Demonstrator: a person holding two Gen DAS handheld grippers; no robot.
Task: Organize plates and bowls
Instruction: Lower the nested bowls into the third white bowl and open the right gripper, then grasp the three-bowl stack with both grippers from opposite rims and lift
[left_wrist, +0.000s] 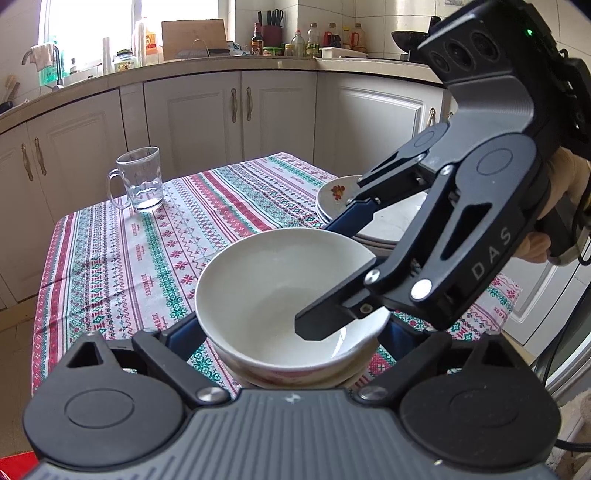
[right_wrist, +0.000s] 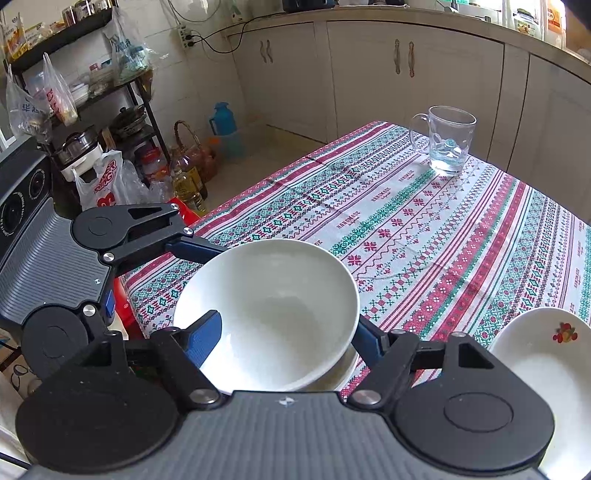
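A white bowl (left_wrist: 266, 280) (right_wrist: 280, 302) sits nested on a second bowl (left_wrist: 295, 373) with a red pattern, at the near edge of the table. My right gripper (left_wrist: 314, 275) (right_wrist: 288, 321) comes in from the right, shut on the white bowl. One finger (right_wrist: 207, 339) is inside the bowl and the other lies against the outer wall. My left gripper (left_wrist: 288, 328) is open. Its fingers (left_wrist: 181, 332) stand on either side of the bowl stack, tips hidden behind it. A stack of white plates (left_wrist: 332, 199) (right_wrist: 535, 362) with a fruit motif lies to the right.
A glass mug (left_wrist: 142, 181) (right_wrist: 448, 142) stands at the far corner of the patterned tablecloth (left_wrist: 129, 258) (right_wrist: 424, 240). White cabinets (left_wrist: 199, 110) run behind the table. A cluttered shelf rack (right_wrist: 92, 110) and bottles stand on the floor beyond the table's edge.
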